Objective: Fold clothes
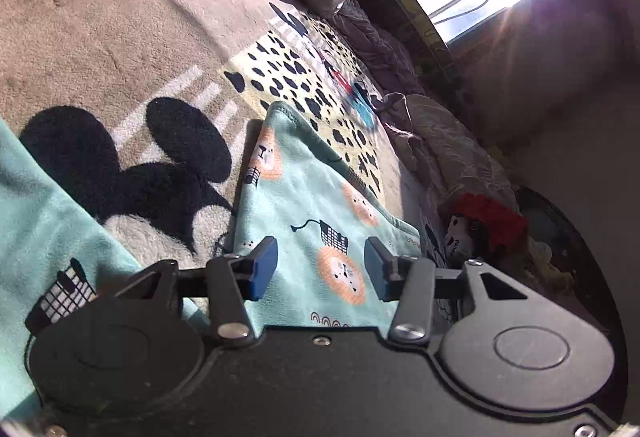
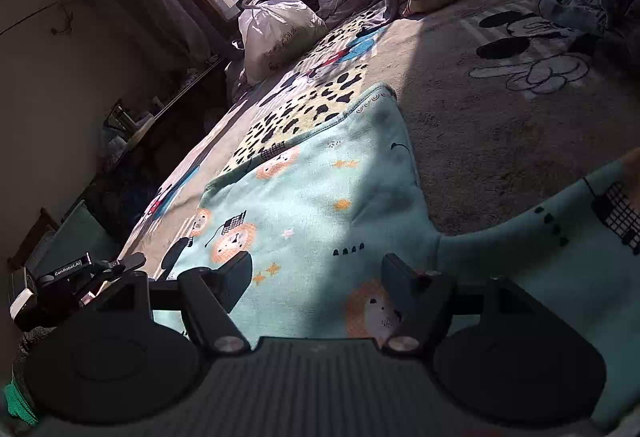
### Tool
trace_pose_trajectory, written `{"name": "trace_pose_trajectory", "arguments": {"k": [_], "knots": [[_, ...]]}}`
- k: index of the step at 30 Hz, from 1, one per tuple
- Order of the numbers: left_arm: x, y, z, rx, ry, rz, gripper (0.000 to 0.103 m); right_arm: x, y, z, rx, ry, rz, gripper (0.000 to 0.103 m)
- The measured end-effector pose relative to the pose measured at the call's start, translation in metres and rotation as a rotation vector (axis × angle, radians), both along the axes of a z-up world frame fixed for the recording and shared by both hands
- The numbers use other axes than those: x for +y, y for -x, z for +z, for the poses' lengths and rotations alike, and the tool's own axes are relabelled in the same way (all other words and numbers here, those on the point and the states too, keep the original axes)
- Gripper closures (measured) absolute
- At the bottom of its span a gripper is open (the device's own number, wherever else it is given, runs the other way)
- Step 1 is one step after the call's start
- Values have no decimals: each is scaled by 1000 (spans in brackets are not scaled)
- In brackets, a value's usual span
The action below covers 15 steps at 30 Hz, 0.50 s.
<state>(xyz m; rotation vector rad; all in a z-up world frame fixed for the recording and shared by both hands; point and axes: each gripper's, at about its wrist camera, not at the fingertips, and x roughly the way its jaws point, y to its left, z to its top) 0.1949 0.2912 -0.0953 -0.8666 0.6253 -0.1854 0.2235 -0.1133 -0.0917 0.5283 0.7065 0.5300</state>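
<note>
Directly beneath and ahead of the left gripper, whose jaws are parted and empty, the garment is spread on the blanket. Its leg is seen running away from the jaws to a far hem. The right gripper, also wide and empty, is held over the same cloth, so either is judged equally near.
</note>
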Motion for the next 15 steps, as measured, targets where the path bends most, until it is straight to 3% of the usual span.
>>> {"name": "trace_pose_trajectory", "arguments": {"k": [1,2,3,4,5,6,7,8,10,13,15], "knots": [[-6,-5,-2,-9,1,-31,50,1,-10,-1,-9,5,14,31],[-6,-14,-10,54,-66,-1,50,3,-22,-5,-2,20,30,31],[2,-20,-21,109,-67,48,76,2,-35,-12,23,38,33,31],[12,-22,-25,126,-9,92,88,-1,-48,-18,53,57,30,39],[22,-24,-28,140,52,136,88,-5,-59,-20,77,47,27,45],[22,-26,-21,123,42,147,76,-11,-68,-19,97,18,26,49],[16,-31,-7,91,-24,136,43,-17,-77,-17,118,-10,24,46],[10,-39,3,73,-52,119,36,-18,-85,-13,116,-22,39,43],[3,-55,7,46,-3,88,36,-7,-101,-2,88,-30,84,26],[0,-89,2,25,48,83,36,7,-132,1,85,-60,104,25],[6,-112,-12,20,144,70,36,8,-157,-10,110,-123,64,25]]}}
